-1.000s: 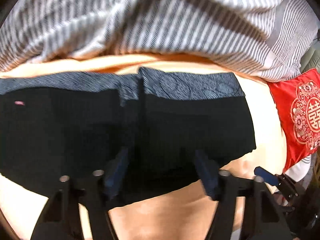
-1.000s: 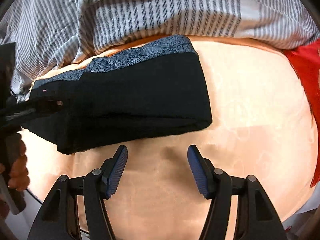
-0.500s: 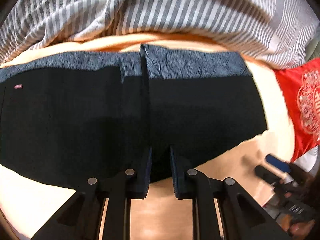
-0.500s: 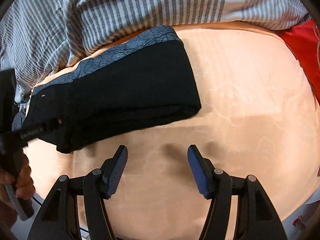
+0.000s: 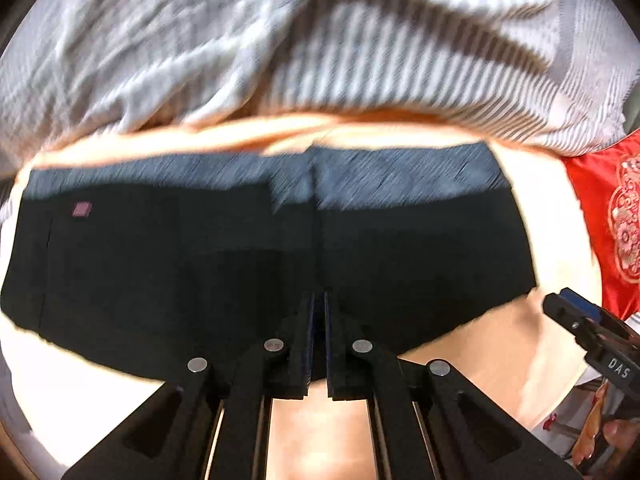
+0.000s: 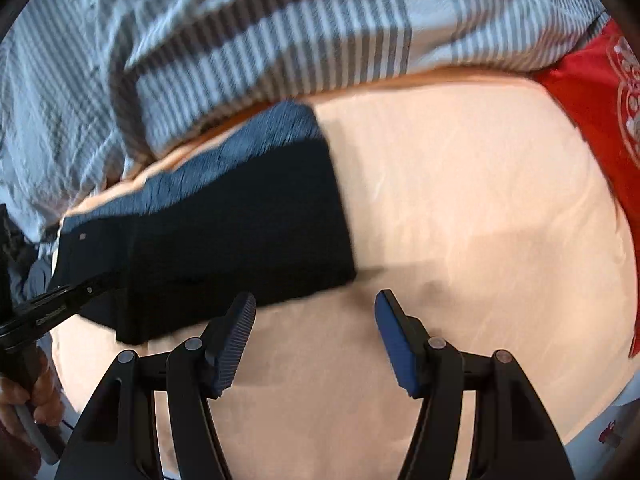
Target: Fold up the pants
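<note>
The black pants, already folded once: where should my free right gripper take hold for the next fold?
Probably the near right corner of the black pants. There the folded layers end in a thick edge lying flat on the peach sheet, just ahead of the open right gripper. Come in low from the near side. The left gripper has just closed on the near hem.

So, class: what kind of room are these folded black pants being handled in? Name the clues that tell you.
Most likely a bedroom, with the work done on a bed. The black pants lie on a peach bedsheet, with a rumpled grey-striped duvet behind and a red embroidered cushion beside them.
</note>
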